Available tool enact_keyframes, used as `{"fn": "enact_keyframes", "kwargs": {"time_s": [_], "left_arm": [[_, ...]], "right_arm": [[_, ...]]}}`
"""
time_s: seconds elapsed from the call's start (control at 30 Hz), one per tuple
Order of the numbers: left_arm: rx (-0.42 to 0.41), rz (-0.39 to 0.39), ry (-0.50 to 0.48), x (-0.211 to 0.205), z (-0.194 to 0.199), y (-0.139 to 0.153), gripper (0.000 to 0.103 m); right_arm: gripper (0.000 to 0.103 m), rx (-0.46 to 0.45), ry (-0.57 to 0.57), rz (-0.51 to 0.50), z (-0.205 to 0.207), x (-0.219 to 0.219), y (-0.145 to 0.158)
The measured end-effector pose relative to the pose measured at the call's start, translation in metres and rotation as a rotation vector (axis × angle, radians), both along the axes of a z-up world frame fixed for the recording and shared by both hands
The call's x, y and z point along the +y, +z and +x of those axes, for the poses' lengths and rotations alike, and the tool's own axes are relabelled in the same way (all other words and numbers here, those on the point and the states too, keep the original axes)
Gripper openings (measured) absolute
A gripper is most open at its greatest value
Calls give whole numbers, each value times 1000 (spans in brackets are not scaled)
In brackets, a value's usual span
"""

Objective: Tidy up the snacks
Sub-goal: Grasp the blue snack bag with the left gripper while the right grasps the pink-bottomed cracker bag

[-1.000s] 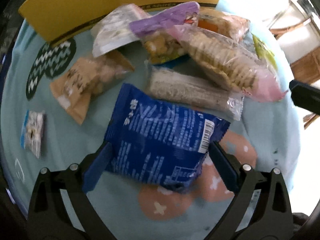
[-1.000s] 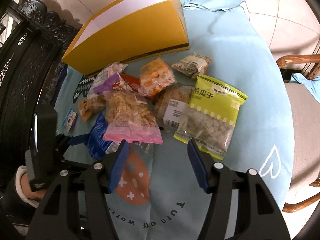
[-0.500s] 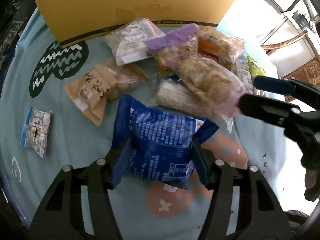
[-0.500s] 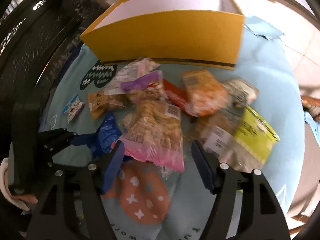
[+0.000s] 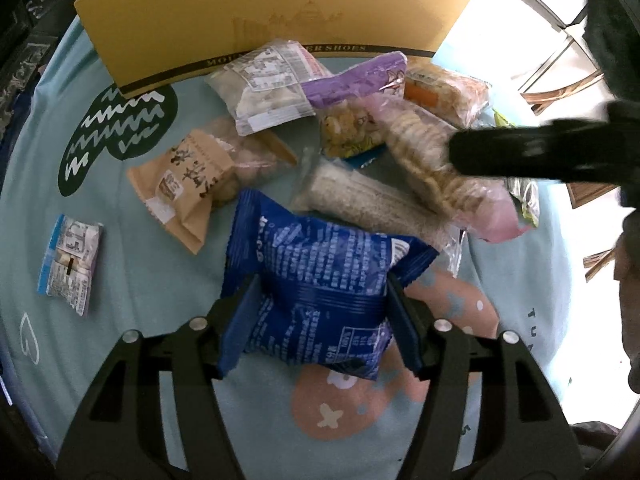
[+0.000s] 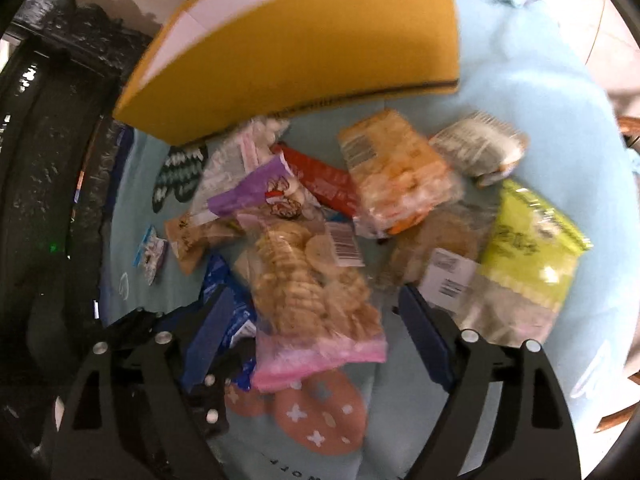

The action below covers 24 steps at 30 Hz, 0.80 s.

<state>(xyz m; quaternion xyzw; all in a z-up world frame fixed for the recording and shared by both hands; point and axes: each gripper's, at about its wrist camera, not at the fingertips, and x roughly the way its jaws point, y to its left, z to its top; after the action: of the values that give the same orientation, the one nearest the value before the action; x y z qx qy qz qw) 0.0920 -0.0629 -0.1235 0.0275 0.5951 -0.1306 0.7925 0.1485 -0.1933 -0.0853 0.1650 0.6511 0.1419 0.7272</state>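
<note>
A pale blue printed cloth point(image 5: 132, 280) covers the table and carries everything. Along its far edge stands a long yellow cardboard box point(image 5: 256, 12), open at the top. In front of the box, mid-cloth, the snack packets lie in a loose heap: a lime-green bag of seeds point(image 6: 528, 256) toward the right edge, a clear pink-ended bag of round crackers point(image 6: 308, 292) in the middle, a tan paper-look pouch point(image 5: 192, 180) toward the left, and a small blue-and-white sachet point(image 5: 68, 264) alone near the left edge. The left gripper point(image 5: 320, 316) clamps a glossy dark blue foil packet point(image 5: 316, 280) by its two sides near the cloth's near edge. The right gripper point(image 6: 316, 332) is spreading its jaws around the cracker bag's pink end; through the blur its pads seem clear of the bag.
</note>
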Motion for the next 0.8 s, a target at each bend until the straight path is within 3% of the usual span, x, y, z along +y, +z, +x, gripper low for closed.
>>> {"fn": "enact_keyframes", "kwargs": {"time_s": [0.13,0.17,0.2,0.23,0.3,0.43,0.8], "left_arm": [[-8,2,-3,-2,1,-3,66],[-9,2,-1,-2,0,-3,66],[-8,1,0,-1,0,-2,66],[-7,-3,1,-1,0,-2,65],[-7,-15,8,1,-1,0,62],[-7,-45,29,7,-5,9,56],[-18,-83,48,28,-20,34,49]], "right_arm": [[83,59,46,-60,2,25,-27],[68,15,50,-93,1,29,-25],[53,11,57,-64,1,30,-24],[52,19,50,-17,0,28,-22],[49,-18,52,-44,-5,25,-13],[49,-58,12,29,-14,5,7],[49,-91,-1,104,-46,-16,40]]}}
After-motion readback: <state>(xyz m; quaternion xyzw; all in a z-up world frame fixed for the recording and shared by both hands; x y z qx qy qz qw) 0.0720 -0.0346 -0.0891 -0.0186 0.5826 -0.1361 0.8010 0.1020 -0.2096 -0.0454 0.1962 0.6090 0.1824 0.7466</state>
